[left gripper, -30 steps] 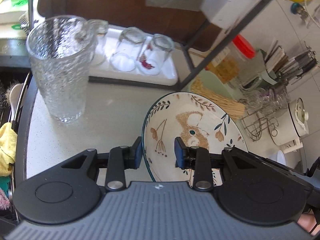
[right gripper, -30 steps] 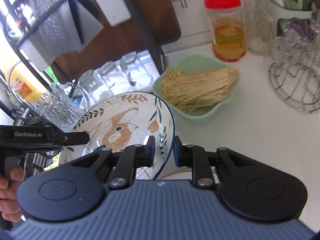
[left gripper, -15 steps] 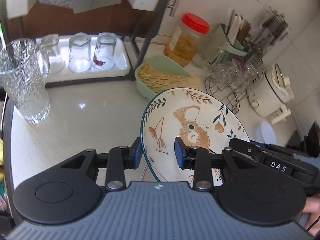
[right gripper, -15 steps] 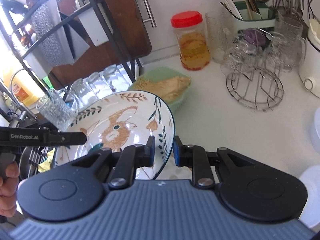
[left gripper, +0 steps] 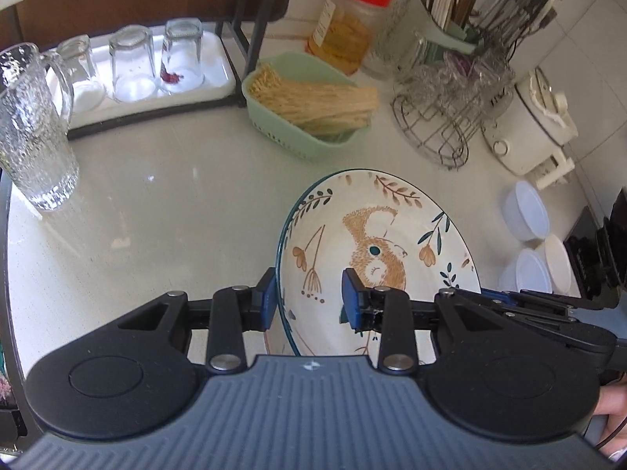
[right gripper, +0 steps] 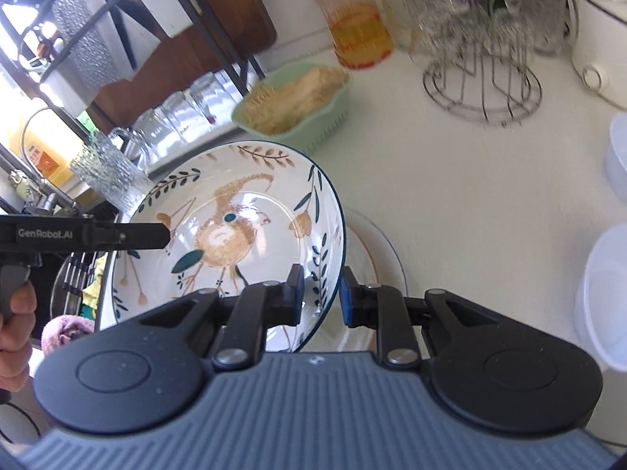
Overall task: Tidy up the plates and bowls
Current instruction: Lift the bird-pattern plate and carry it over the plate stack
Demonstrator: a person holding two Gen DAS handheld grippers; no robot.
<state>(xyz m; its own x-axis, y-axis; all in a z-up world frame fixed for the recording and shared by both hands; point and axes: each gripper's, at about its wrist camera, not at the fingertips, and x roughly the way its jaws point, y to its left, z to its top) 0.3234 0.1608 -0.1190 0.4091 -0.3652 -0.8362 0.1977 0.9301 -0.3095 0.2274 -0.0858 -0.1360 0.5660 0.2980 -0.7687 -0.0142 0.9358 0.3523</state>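
Currently L gripper (left gripper: 307,299) & R gripper (right gripper: 319,293) each clamp opposite rims of painted bowl (right gripper: 235,231), prob. for steadiness, above plate (right gripper: 376,258) on worktop (left gripper: 164,203).

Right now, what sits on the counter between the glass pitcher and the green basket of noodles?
Nothing: in the left wrist view the countertop between the glass pitcher and the green basket is bare. The tray of upturned glasses sits behind that stretch.

Bowl (left gripper: 376,250) is hanging over the counter (left gripper: 156,215), above a plate (right gripper: 376,250). Basket (left gripper: 305,105) is sitting behind it, jar (left gripper: 348,23) behind the basket, wire rack (left gripper: 443,117) to the right, pitcher (left gripper: 31,125) far left.
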